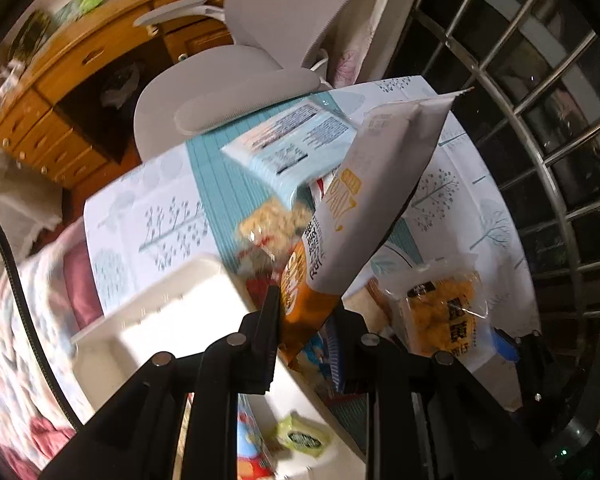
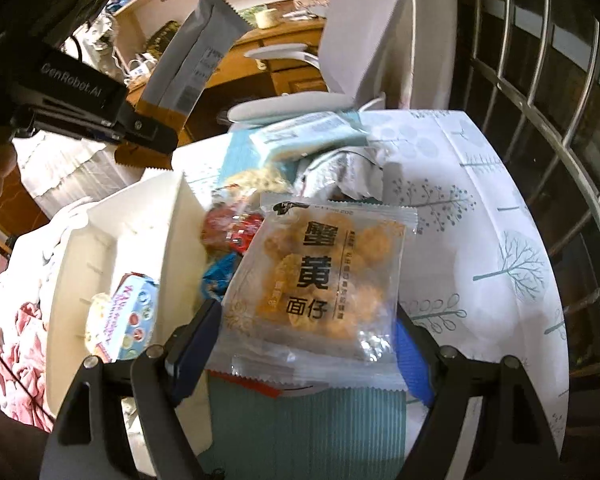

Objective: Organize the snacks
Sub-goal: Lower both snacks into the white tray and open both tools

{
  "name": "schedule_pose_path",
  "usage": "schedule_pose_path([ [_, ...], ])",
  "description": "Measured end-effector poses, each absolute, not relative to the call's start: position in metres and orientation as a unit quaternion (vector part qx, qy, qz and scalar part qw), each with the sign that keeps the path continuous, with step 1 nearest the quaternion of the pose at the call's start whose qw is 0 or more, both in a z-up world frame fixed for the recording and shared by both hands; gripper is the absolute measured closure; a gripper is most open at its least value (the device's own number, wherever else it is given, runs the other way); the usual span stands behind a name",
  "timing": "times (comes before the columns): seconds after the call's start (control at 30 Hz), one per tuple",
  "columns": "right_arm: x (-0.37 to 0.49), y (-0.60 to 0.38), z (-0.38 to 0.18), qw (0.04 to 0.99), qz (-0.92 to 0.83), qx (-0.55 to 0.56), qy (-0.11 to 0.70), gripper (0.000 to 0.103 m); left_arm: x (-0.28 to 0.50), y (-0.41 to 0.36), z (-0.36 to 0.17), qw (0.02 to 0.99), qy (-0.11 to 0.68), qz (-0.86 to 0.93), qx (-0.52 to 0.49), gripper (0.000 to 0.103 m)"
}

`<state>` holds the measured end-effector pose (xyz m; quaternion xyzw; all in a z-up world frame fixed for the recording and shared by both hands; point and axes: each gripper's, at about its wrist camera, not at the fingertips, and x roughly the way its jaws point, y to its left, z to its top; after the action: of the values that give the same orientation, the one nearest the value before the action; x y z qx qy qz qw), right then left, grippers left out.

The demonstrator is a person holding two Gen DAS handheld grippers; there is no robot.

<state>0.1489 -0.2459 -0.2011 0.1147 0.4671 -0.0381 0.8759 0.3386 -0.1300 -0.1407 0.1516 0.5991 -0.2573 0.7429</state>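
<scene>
The left gripper (image 1: 306, 320) had its jaws clamped on the orange bottom end of a tall white-and-orange snack bag (image 1: 364, 208), and the bag stood up out of them, lifted clear of the bench (image 2: 480, 208), its serrated top edge high in the air. From the right wrist view that same bag showed grey-backed, hanging above the white organiser tray (image 2: 100, 216). The right gripper (image 2: 308, 344) held its jaws wide apart, and between them lay a clear packet of orange puffed snacks (image 2: 320, 276), resting on the pile; whether the pads actually pressed its edges could not be told. Just behind that packet sat the rest of the heap: a red wrapper (image 2: 236, 228), a crumpled silver bag (image 2: 340, 172) and a pale blue packet (image 2: 308, 136) on top. Left of the heap, the tray carried a light blue pack with colourful print (image 2: 134, 316) in one compartment. All of it sat on a tree-patterned cloth with a teal ribbed mat (image 2: 308, 428) under the snacks. Beyond stood a grey chair (image 1: 240, 96) and a wooden desk (image 1: 60, 80)
</scene>
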Motion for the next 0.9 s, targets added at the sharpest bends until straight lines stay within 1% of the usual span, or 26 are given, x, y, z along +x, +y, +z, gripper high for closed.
schedule_pose_path([
  [0.33, 0.122, -0.199, -0.174, 0.888, -0.018, 0.111, 0.446, 0.022, 0.287, -0.059, -0.115, 0.757, 0.597, -0.240, 0.114, 0.084],
  [0.6, 0.106, -0.152, -0.158, 0.898, -0.001, 0.108, 0.427, 0.022, 0.253, 0.001, -0.114, 0.754, 0.609, -0.226, 0.095, 0.083],
  [0.9, 0.099, -0.103, -0.153, 0.904, 0.011, 0.108, 0.414, 0.022, 0.236, 0.057, -0.125, 0.750, 0.620, -0.217, 0.081, 0.083],
])
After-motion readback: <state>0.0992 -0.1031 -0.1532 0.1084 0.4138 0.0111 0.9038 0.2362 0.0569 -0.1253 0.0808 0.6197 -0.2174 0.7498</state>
